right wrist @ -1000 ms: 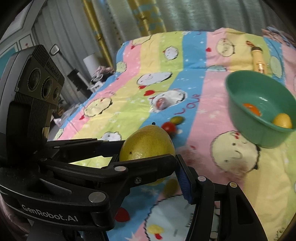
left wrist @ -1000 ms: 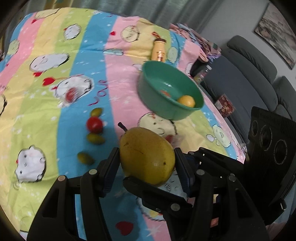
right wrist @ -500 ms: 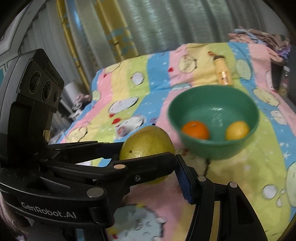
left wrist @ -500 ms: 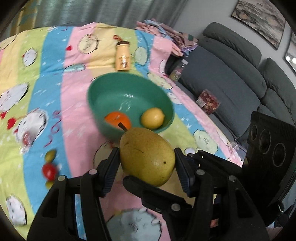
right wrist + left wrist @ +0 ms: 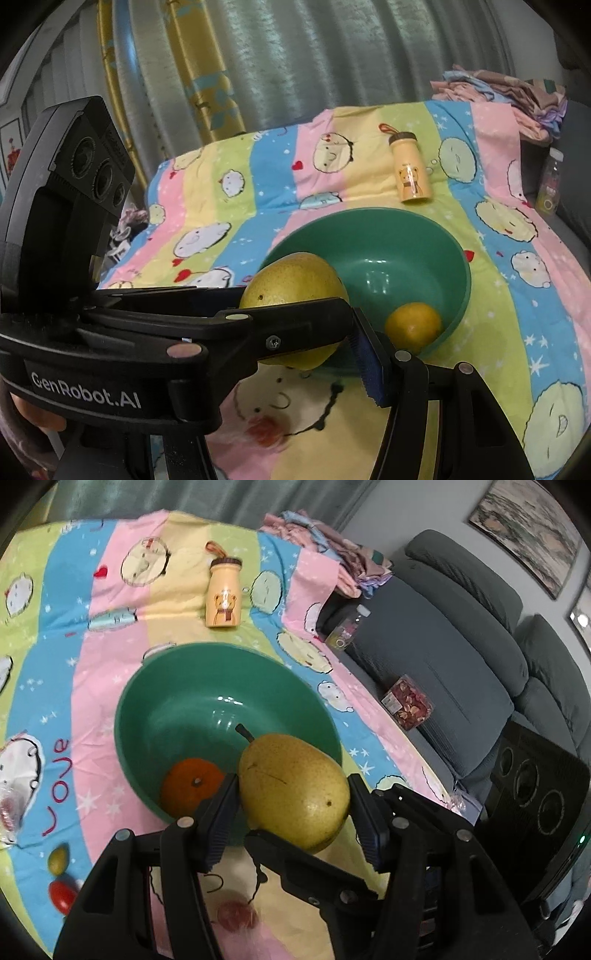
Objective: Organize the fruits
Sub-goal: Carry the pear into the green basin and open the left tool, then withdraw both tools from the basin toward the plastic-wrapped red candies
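My left gripper is shut on a yellow-green pear and holds it over the near rim of a green bowl. An orange lies inside the bowl. In the right wrist view the same pear sits at the bowl's near left edge, with a yellow citrus fruit inside. My right gripper overlaps the left gripper's fingers around the pear; its jaws stand wide apart. A small green fruit and a red tomato lie on the cloth at lower left.
A yellow bear-print bottle stands behind the bowl on the striped cartoon cloth. A grey sofa with a snack packet lies to the right. A clothes pile sits at the far corner.
Both grippers have moved forward with the pear, from the small fruits on the cloth to the bowl's near rim. The bowl now fills the middle of both views.
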{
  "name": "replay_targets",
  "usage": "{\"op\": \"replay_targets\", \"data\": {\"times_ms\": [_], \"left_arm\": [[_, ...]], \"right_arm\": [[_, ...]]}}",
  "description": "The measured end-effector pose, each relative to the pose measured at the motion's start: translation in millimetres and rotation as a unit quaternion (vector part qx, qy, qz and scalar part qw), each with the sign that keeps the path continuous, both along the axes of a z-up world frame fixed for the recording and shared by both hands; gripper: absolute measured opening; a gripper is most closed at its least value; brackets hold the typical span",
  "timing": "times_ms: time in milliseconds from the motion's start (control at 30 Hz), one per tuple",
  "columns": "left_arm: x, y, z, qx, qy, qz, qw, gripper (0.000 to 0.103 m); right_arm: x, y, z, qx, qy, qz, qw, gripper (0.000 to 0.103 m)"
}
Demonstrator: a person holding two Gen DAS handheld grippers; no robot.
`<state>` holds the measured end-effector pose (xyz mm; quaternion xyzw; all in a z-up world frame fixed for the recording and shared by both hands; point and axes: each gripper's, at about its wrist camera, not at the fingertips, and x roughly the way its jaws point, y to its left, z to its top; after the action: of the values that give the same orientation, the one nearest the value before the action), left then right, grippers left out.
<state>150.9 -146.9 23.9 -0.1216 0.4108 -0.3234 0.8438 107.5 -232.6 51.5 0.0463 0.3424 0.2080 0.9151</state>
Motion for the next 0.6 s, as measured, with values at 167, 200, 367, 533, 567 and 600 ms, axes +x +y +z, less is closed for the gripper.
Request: {"op": "replay_targets", "data": {"times_ms": [167, 200, 367, 533, 567, 600], "left_arm": [[10, -1, -12, 0.000, 0.023, 0.006, 0.9997, 0.058], [11, 0, -14, -0.001, 0.028, 0.007, 0.9996, 0.058], [15, 2, -20, 0.007, 0.041, 0.016, 0.9990, 0.062], [8, 27, -4, -0.019, 0.026, 0.038, 0.9988, 0.078], [6, 34, 0, -0.020, 0.019, 0.043, 0.9987, 0.079], [2, 43, 5, -0.020, 0.012, 0.051, 0.9984, 0.079]], "right_arm": [[11, 2, -12, -0.010, 0.021, 0.002, 1.000, 0.061], [12, 2, -14, -0.011, 0.024, 0.001, 1.000, 0.061], [14, 0, -17, -0.007, 0.026, -0.009, 1.000, 0.061], [5, -15, -9, 0.004, 0.013, -0.026, 1.000, 0.070], [2, -19, -9, 0.006, 0.013, -0.029, 0.999, 0.070], [-2, -24, -8, 0.011, 0.014, -0.035, 0.999, 0.070]]}}
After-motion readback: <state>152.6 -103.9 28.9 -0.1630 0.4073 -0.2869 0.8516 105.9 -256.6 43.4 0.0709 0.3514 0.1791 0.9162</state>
